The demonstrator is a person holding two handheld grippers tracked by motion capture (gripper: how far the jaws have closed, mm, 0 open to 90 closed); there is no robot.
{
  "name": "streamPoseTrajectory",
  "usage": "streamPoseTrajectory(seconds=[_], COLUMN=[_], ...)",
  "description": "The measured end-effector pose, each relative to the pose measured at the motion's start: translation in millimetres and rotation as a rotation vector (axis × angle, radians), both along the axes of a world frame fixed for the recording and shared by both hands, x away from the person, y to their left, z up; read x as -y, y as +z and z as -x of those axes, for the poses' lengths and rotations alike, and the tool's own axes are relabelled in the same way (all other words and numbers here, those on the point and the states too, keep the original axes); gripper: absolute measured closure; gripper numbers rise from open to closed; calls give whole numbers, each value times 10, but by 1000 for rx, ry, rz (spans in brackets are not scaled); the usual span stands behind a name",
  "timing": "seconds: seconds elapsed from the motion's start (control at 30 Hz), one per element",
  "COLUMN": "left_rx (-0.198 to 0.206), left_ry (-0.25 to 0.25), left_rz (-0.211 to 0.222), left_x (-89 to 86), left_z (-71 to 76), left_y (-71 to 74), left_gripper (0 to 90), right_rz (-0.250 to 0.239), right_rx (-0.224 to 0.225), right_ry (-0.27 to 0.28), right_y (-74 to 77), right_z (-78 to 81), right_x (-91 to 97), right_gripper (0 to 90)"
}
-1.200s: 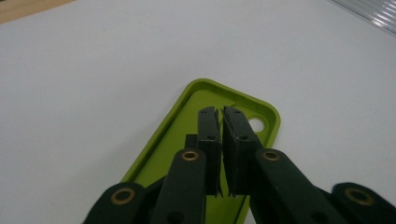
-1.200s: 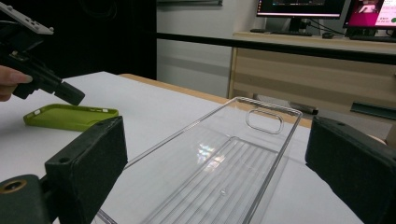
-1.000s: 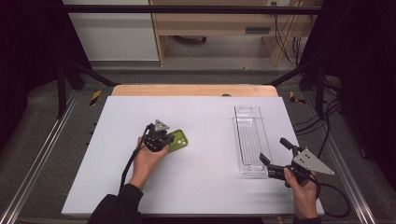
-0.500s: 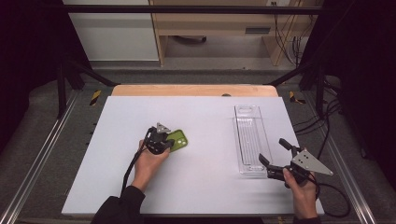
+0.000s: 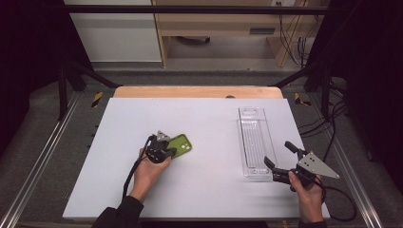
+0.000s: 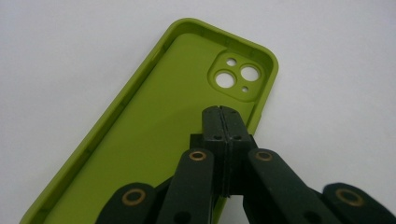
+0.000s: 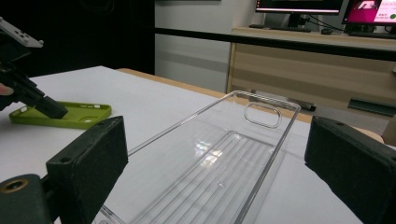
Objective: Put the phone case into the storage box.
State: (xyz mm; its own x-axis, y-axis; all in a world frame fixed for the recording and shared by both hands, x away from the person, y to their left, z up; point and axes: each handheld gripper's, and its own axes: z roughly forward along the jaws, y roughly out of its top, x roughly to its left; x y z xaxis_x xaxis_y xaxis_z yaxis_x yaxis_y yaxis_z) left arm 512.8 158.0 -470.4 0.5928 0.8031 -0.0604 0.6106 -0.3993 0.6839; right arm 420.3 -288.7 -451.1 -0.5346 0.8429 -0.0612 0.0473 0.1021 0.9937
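Now lying flat on the white table top (image 5: 199,118), hollow side up: lime-green soft phone case (image 5: 181,145) with its camera cut-outs at the far end, left of the table's middle. Resting over that case's near part, left gripper (image 5: 167,153), black jaws pressed tight together with nothing pinched between them, tips hovering or touching inside the hollow near the camera corner; contact not readable from the left gripper view, where the closed tips (image 6: 223,122) sit in front of the green inner face (image 6: 154,116). Lying lengthwise at the right side of the table, well apart from the case: clear plastic oblong tray (image 5: 254,142) with a ribbed floor and a slot handle at its far end. Pointing at the tray's near end, right gripper (image 5: 281,159), jaws spread wide and gripping nothing, the tray's near edge (image 7: 224,158) showing between the two black pads.
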Motion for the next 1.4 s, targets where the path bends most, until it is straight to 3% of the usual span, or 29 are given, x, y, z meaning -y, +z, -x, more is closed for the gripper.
streamPoseTrajectory(seconds=[0.5, 0.67, 0.8, 1.0, 1.17, 1.4], left_rx=[-4, 2, 17, 32, 17, 9], left_ry=[-87, -117, -114, -118, -137, -232], left_rz=[28, 18, 12, -8, -24, -35], left_x=[7, 25, 75, 224, 333, 466], left_z=[337, 452, 435, 260, 163, 311], left_y=[-21, -20, -22, -20, 8, 14], left_gripper=[900, 900, 900, 900, 900, 900], right_rz=[-12, -12, -8, -5, -2, -5], right_rx=[-2, -2, -4, -9, -11, -9], right_ry=[-9, -13, -14, -14, -18, -22], right_y=[-5, -6, -12, -19, -22, -21], right_z=[8, 10, 4, -1, 0, 5], right_x=[32, 37, 37, 38, 45, 64], right_gripper=[62, 61, 61, 61, 61, 61])
